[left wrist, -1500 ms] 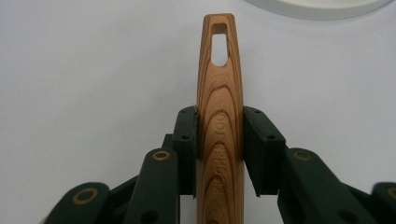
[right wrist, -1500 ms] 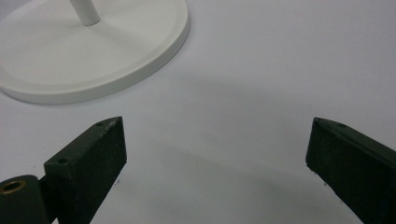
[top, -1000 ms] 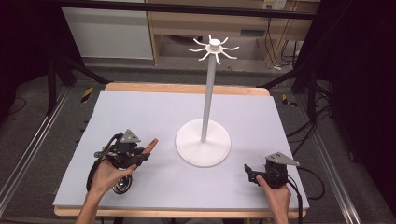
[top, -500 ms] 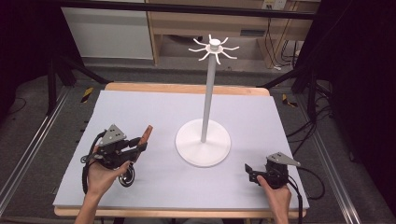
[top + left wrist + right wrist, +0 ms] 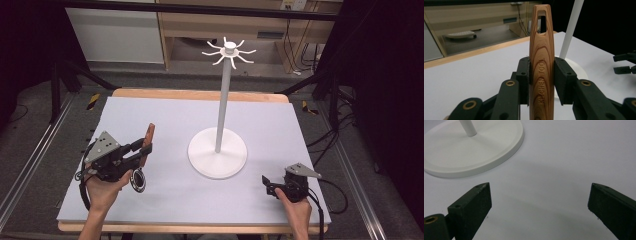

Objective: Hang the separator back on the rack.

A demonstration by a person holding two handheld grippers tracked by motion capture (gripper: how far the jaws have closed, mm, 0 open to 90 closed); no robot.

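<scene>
**Wooden-handled utensil up in the left tongs, hook stand waiting**

The wooden handle (image 5: 541, 62) sits squarely between the jaws of the left gripper (image 5: 541, 75), clamped from both sides, its slotted hanging hole at the far tip, well beyond the pads. In the high view the same handle (image 5: 147, 142) pokes forward out of the left gripper (image 5: 135, 152), and a dark ring-shaped head (image 5: 138, 180) hangs just behind and below it, above the white mat (image 5: 165, 120); what kind of utensil it is, the pictures don't settle.

Ahead and to the right of those left tongs stands the white stand (image 5: 218, 152), its pole rising to a crown of hooks (image 5: 229, 51) well above the grippers. Likely job: hang the utensil by that slot.

To do it well, the person should keep the grip firm, raise the handle tip to hook height, and line the slot up with one prong before pushing on; the heavy end could swing, so a slow lift helps.

The right gripper (image 5: 272, 184) rests low, near the table's front edge, to the right of the stand's base (image 5: 471, 147), jaws spread wide with nothing between them. It could steady that base.
</scene>
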